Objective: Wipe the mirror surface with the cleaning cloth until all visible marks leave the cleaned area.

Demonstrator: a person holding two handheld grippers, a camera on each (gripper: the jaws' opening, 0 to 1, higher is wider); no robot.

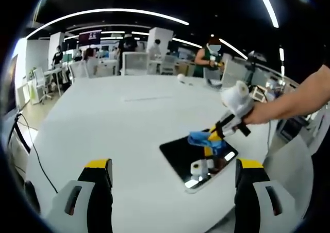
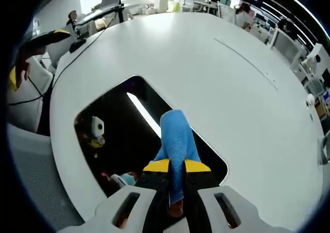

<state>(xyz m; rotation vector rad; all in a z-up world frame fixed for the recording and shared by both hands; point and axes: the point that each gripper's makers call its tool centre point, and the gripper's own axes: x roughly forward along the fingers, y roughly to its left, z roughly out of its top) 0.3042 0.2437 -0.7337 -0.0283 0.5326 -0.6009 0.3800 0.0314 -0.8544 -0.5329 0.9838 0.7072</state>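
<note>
On one mirror (image 2: 113, 114), right claw (image 2: 176, 167) pinches one blue cloth (image 2: 177, 137); left claw (image 1: 172, 170) hangs released.

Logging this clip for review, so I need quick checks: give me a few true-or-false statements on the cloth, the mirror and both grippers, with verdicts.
1. The right gripper is shut on the blue cleaning cloth. True.
2. The mirror stands upright against a wall. False: it lies flat on the white table.
3. The cloth rests on the mirror. True.
4. The left gripper holds a spray bottle. False: its jaws stand apart with nothing between them.
5. The cleaning cloth is red. False: it is blue.
</note>
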